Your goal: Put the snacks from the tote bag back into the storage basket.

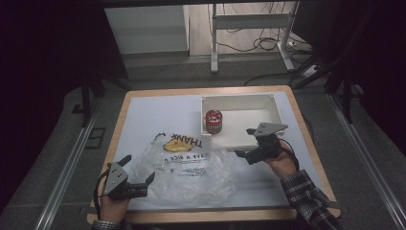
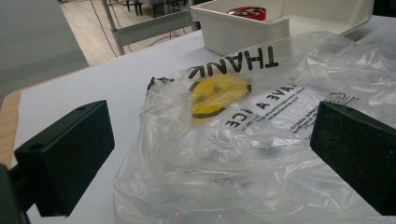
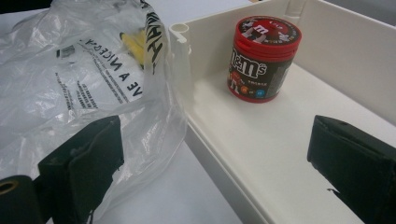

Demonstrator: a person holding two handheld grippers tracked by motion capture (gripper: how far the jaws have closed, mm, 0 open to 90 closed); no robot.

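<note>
Clearly, one thin, see-through plastic bag lies crumpled on the pale bench, in the lower middle of the high view. Its film is wrinkled and glossy, printed with black block letters and a yellow round smiley. The print reads upside down in the high view, and folds in the film swallow part of the words.

One white, hard-walled rectangular bin sits at the upper right of the bench, its near left corner touching the bag. Inside, near its left wall, stands one small round candy tub, dark-sided with a red ribbed lid, upright.

Two grippers are in view. The left gripper, at the lower left of the high view, has its blocky black jaws spread wide at the bag's edge; in the left gripper view the film lies between them, but neither pad presses on it. The right gripper, at the lower right beside the bin's near wall, is also spread wide and holds nothing; in the right gripper view one jaw lies over the bag, the other over the bin floor.
</note>
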